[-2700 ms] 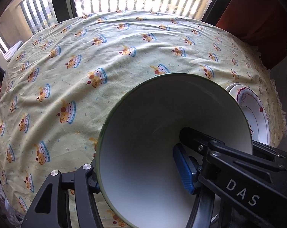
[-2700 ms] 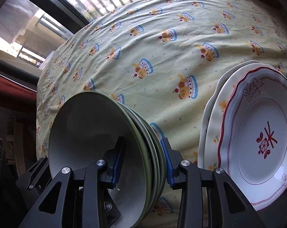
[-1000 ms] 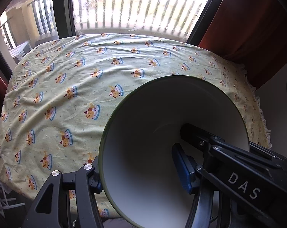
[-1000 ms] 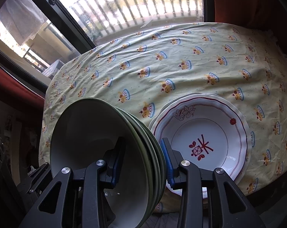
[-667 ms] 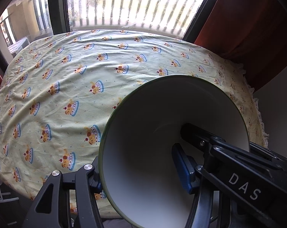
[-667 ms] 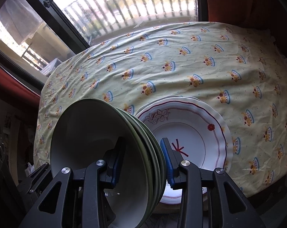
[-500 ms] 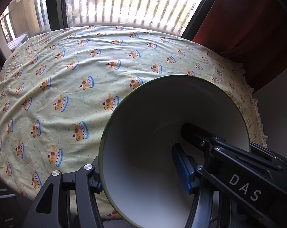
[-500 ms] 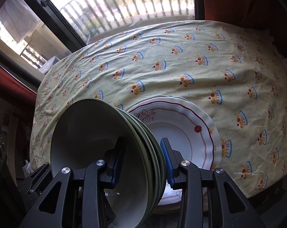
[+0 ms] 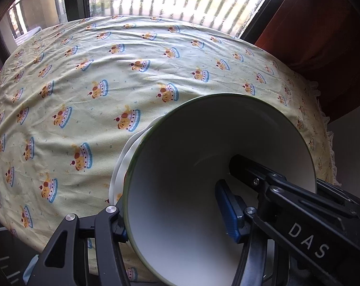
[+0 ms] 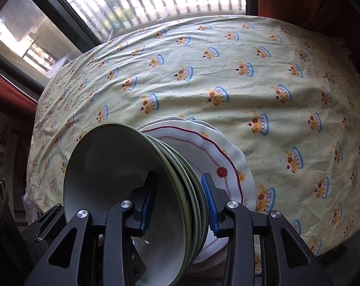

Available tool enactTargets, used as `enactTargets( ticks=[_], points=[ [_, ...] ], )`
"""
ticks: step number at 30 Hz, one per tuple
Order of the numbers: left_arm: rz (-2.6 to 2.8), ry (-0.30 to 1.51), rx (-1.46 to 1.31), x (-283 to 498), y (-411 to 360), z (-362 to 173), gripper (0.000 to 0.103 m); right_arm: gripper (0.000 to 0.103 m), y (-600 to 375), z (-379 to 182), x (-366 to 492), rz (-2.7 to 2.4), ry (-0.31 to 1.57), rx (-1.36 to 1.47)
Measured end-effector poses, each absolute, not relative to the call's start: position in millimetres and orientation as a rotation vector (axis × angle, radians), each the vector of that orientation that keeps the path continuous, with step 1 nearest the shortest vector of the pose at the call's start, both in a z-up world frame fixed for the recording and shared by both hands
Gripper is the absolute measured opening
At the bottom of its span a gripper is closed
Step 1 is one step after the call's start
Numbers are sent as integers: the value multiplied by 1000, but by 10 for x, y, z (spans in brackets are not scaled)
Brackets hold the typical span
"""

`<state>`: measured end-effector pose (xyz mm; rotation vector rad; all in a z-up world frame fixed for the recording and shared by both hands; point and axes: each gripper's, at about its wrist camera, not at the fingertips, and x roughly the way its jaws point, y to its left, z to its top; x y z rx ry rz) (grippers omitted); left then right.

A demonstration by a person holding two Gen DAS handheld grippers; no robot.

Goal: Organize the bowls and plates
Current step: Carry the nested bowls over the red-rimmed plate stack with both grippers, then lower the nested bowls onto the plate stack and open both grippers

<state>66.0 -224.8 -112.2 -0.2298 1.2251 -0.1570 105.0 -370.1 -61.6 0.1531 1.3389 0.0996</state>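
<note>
In the left wrist view, your left gripper [image 9: 172,217] is clamped on the wall of a single bowl [image 9: 194,166], white inside with a thin green rim. One blue-padded finger sits inside the bowl, the other presses from outside at its lower left. The bowl is tipped on its side, its mouth facing up and toward the camera. It hangs above the pale yellow tablecloth [image 9: 84,83] printed with small cakes. A sliver of the white plate stack [image 9: 122,162] peeks out just behind the bowl's left edge.

In the right wrist view, your right gripper [image 10: 177,202] is closed on a nested stack of green-rimmed bowls [image 10: 113,166], about four rims showing. One pad is inside the innermost bowl, the other against the outermost. The stack lies on its side, mouths facing left. Just behind it, the plate stack [image 10: 227,157] lies flat on the cloth near the table's front edge; the top plate is scalloped, white with a red line border and a red flower.
</note>
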Motion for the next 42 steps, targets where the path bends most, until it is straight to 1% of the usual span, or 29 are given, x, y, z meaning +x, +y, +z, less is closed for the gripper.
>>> enactTargets(
  ticks=[10, 21, 27, 35, 38, 39, 40, 41, 42],
  points=[
    [-142, 1210, -165, 774, -2324, -1120, 58, 41, -3726, -668, 1167, 110, 1340, 163],
    [-109, 1190, -106, 645, -2498, -1101, 58, 41, -3867, -715, 1073, 128, 1346, 200],
    [-82, 1151, -52, 570, -2637, -1095, 58, 41, -3994, -731, 978, 136, 1332, 217],
    [-20, 1137, -28, 519, -2665, -1091, 59, 41, -4002, -707, 938, 150, 1282, 178],
    [-15, 1144, -28, 468, -2653, -1089, 63, 42, -3978, -702, 902, 150, 1289, 150],
    [-11, 1142, -33, 455, -2635, -1082, 66, 45, -3974, -690, 882, 148, 1287, 143],
    [-8, 1136, -36, 439, -2616, -1067, 71, 51, -3979, -671, 857, 141, 1281, 136],
    [-11, 1127, -36, 424, -2598, -1049, 74, 55, -3986, -641, 830, 127, 1272, 131],
    [-18, 1119, -35, 406, -2581, -1031, 77, 62, -3993, -610, 805, 113, 1259, 127]
  ],
)
